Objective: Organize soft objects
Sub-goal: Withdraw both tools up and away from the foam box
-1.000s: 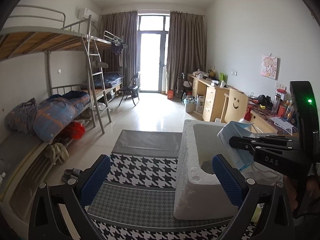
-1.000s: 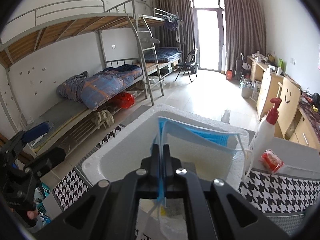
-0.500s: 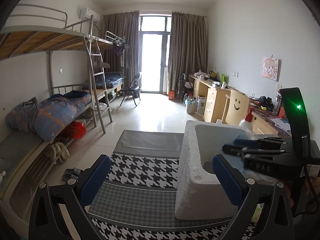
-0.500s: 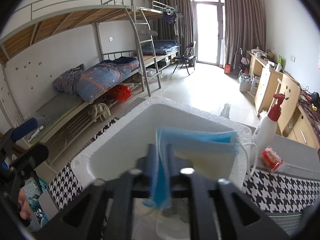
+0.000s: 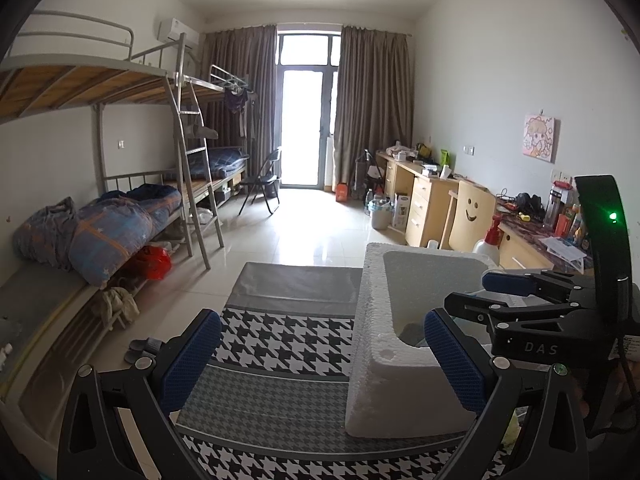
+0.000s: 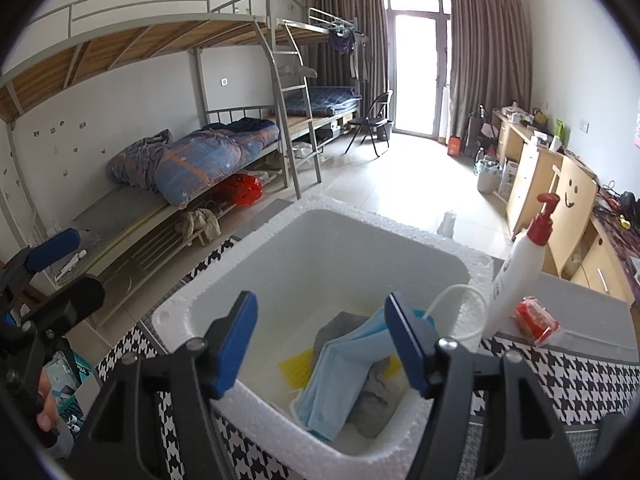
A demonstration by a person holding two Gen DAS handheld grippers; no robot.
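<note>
A white foam box (image 6: 320, 256) stands on the houndstooth table cloth; it also shows in the left wrist view (image 5: 380, 320). Inside it lie a blue face mask (image 6: 340, 376), a grey cloth (image 6: 372, 400) and a yellow item (image 6: 298, 366). My right gripper (image 6: 322, 344) is open and empty, just above the box's near side over the mask; it also shows in the left wrist view (image 5: 476, 292). My left gripper (image 5: 320, 360) is open and empty, to the left of the box over the cloth.
A white pump bottle with a red top (image 6: 520, 272) and a red packet (image 6: 536, 320) stand right of the box. Bunk beds (image 5: 100, 220) line the left wall, desks (image 5: 432, 200) the right. The table's edge (image 5: 296, 268) lies ahead.
My right gripper opened and let go of the blue mask, which dropped into the foam box. The left gripper has barely moved.
</note>
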